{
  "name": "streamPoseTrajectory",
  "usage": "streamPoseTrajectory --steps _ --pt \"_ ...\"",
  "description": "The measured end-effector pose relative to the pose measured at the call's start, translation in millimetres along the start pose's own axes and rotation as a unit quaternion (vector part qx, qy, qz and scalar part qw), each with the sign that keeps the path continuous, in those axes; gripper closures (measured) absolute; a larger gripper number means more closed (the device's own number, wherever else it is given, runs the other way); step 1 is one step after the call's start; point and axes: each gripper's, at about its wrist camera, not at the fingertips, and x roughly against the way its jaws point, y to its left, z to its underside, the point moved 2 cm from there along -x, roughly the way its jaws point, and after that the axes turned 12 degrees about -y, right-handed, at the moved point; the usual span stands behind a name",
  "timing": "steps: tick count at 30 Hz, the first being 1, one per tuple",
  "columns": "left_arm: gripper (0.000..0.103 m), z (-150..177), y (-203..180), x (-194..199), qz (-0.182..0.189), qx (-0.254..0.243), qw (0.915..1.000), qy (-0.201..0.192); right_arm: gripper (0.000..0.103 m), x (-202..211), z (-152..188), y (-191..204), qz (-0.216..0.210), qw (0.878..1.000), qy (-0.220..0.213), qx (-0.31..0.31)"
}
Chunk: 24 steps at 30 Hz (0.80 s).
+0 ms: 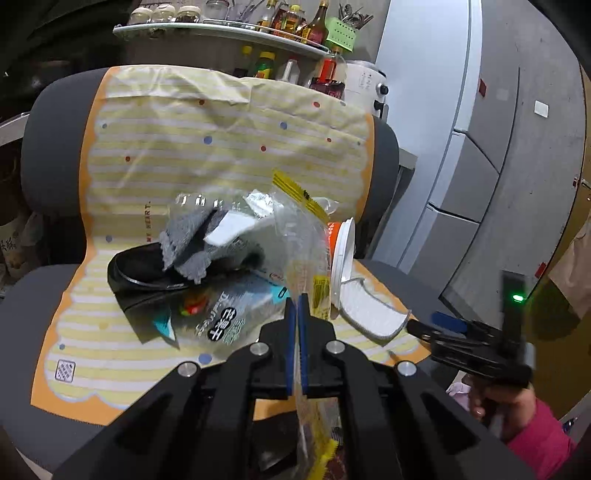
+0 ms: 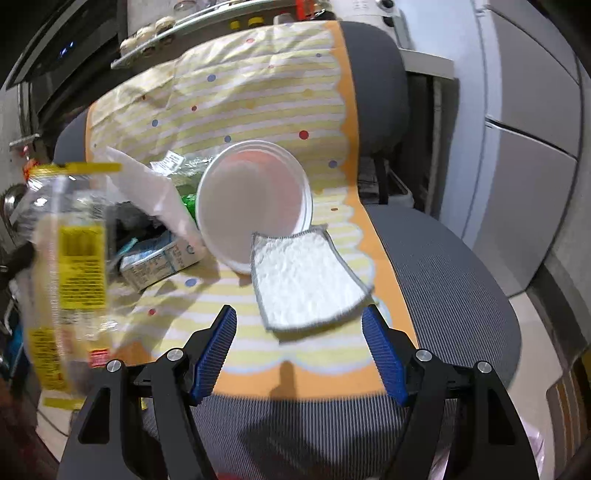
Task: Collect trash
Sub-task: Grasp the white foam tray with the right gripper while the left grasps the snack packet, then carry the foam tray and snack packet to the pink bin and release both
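On a grey chair covered by a yellow-striped mat [image 1: 184,158] lies a heap of trash. My left gripper [image 1: 297,300] is shut on a clear plastic bag with yellow labels [image 1: 308,236], which hangs lifted above the heap; the bag [image 2: 74,258] fills the left of the right wrist view. My right gripper [image 2: 299,312] stands open just short of a white cloth with a grey edge [image 2: 306,277], nothing between its fingers. In the left wrist view the right gripper [image 1: 424,324] sits beside that cloth [image 1: 369,310]. A white plastic bowl [image 2: 255,195] lies tipped behind the cloth.
A black shoe [image 1: 147,273] under a grey rag [image 1: 192,243], a printed wrapper [image 1: 221,317] and a small carton [image 2: 155,262] share the seat. A shelf of bottles [image 1: 258,33] stands behind the chair, grey cabinets [image 2: 524,147] to the right. A pink-sleeved hand [image 1: 532,424] holds the right gripper.
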Motion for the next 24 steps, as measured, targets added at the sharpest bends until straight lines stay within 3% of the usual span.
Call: streamPoseTrajectory --steps 5,11,13,15,16,17,19,24 --pt "0.103 7 9 -20 -0.008 0.012 0.9997 0.018 0.033 -43 -3 -7 0.012 0.999 0.028 0.017" --pt "0.103 15 19 -31 -0.017 0.018 0.9992 0.030 0.034 -69 18 -10 0.018 0.995 0.084 0.045" --pt "0.103 15 20 -31 -0.015 0.018 0.9993 0.031 0.042 -64 22 -6 0.018 0.995 0.075 0.058" --pt "0.103 16 18 -30 -0.015 0.016 0.9993 0.031 0.071 -57 24 -3 0.006 0.996 0.073 0.052" --pt "0.103 17 18 -30 -0.013 0.015 0.9993 0.032 0.076 -54 25 -3 0.005 0.996 0.071 0.051" --pt "0.103 17 17 -30 -0.012 0.015 0.9993 0.032 0.090 -53 25 -2 0.003 0.996 0.070 0.046" --pt "0.103 19 14 -27 -0.011 0.013 0.9993 0.034 0.093 -45 22 -4 -0.009 0.998 0.061 0.023" --pt "0.103 10 0 -7 0.004 0.008 0.9999 0.013 0.094 20 -17 -10 -0.009 1.000 -0.030 -0.007"
